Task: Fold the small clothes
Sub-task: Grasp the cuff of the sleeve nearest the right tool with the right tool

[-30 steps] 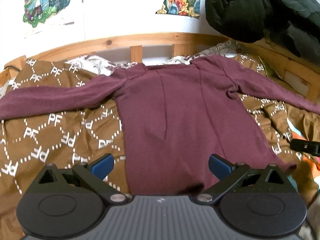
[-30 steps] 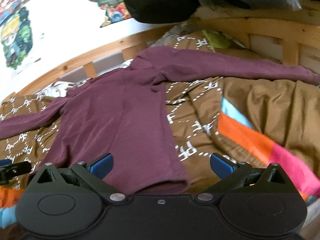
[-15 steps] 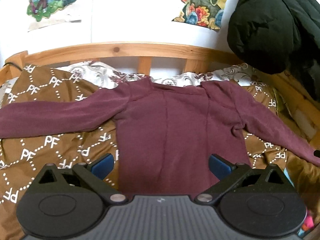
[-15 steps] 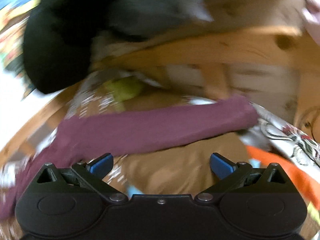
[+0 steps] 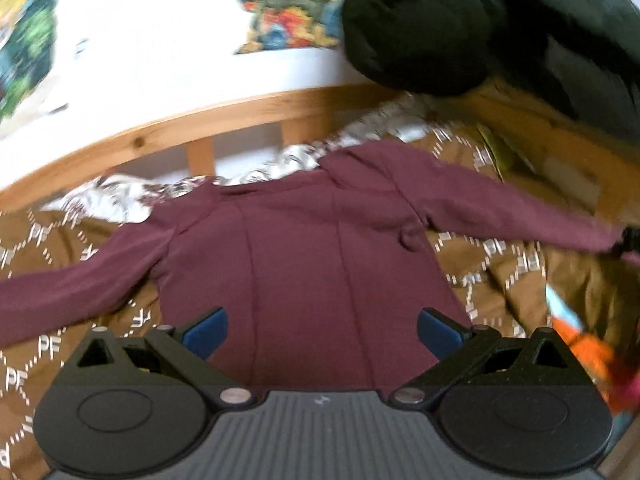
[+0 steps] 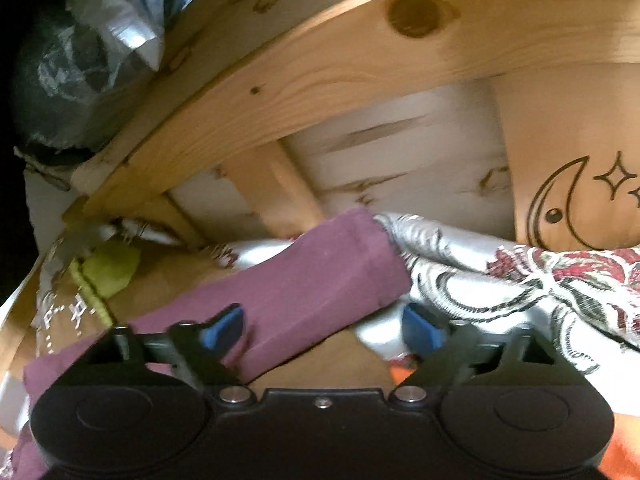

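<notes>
The dark red sweater [image 5: 304, 264] lies flat on my brown blanket [image 5: 532, 280]. My left gripper [image 5: 322, 330] is wide open above its bottom edge, at 6 o'clock. My right gripper [image 6: 322, 326] has just been closing around the sleeve [image 6: 320, 276], not squeezing yet.

A maroon long-sleeved top [image 5: 304, 264] lies flat and face-down on the bed, both sleeves spread wide.
</notes>
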